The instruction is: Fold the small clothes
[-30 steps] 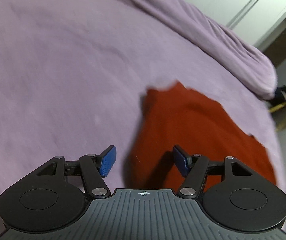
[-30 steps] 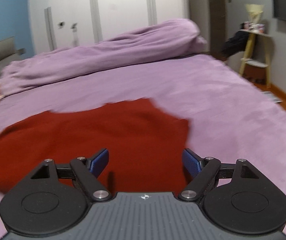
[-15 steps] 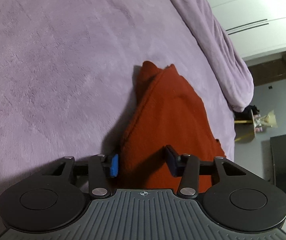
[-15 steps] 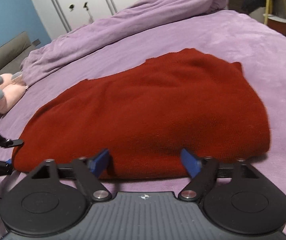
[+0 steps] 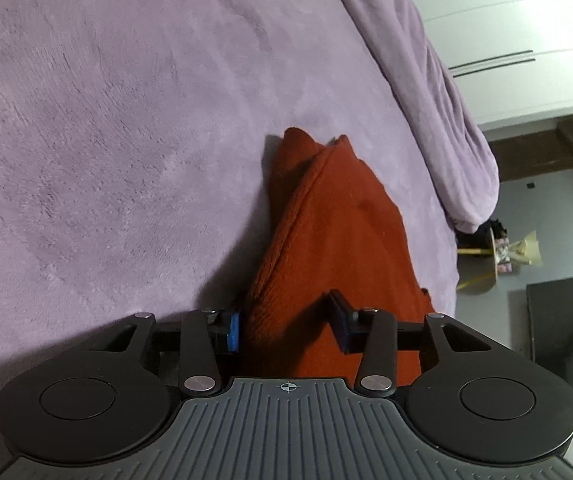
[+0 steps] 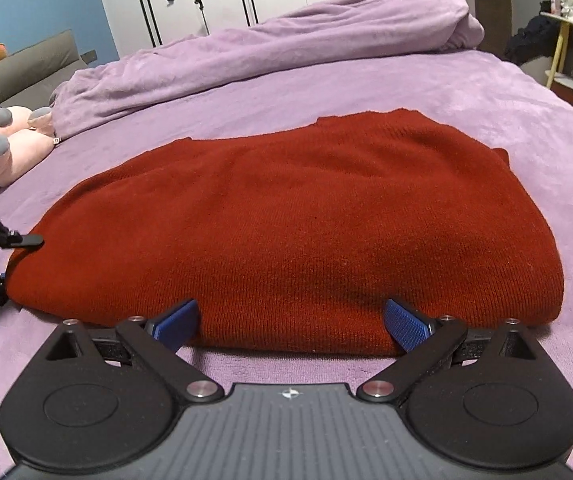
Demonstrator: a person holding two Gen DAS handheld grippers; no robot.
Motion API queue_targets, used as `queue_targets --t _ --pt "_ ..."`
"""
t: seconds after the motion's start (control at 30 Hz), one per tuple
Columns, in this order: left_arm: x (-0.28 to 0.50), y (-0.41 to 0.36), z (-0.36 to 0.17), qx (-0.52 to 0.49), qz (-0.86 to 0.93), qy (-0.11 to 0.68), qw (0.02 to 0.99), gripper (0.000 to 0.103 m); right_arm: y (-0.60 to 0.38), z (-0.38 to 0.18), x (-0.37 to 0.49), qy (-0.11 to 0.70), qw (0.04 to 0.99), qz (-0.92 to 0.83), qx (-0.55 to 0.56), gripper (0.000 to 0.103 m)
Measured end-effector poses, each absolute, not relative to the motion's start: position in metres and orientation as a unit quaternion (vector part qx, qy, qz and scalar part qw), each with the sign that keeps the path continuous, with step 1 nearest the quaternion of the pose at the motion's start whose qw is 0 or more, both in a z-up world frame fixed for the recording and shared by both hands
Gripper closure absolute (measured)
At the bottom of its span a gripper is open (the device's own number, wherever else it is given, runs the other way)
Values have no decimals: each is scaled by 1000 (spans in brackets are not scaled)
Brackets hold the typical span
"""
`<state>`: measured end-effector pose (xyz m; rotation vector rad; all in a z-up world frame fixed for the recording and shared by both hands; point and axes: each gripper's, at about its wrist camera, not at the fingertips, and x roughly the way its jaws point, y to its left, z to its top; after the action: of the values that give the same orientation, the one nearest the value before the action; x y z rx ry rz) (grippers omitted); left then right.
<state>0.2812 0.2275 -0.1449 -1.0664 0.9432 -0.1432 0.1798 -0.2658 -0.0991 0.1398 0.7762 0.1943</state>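
Left gripper (image 5: 286, 330): jaws have just been closing, the sweater's end edge between them; whether the pads bite yet, cannot tell; right gripper (image 6: 291, 326): jaws have just been opening, released wide, straddling the near long edge, nothing pinched; red sweater (image 6: 286, 220) lies at 12 o'clock from both on the purple bedspread (image 6: 486, 92), long axis running 9 to 3 in the right view; left nearer a hold; plush toy (image 6: 6, 148) at 10 o'clock.
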Motion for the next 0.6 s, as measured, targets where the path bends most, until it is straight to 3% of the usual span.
queue_targets --t 0.17,0.27,0.33,0.37,0.43,0.6 --pt "283 228 -142 -484 -65 433 758 80 -267 -88 178 377 919 91 73 5" --pt "282 227 -133 -479 -68 422 766 84 -271 -79 174 370 922 83 75 26" --pt "281 225 -124 -479 -70 410 773 85 -277 -76 174 370 922 78 85 51" --pt "280 224 -119 -478 -71 404 777 85 -280 -75 173 370 922 74 89 55" --pt "278 218 -106 -466 -73 394 789 86 -285 -73 171 364 924 68 94 71" --pt "280 189 -71 -416 -87 384 819 86 -290 -76 171 362 927 47 82 80"
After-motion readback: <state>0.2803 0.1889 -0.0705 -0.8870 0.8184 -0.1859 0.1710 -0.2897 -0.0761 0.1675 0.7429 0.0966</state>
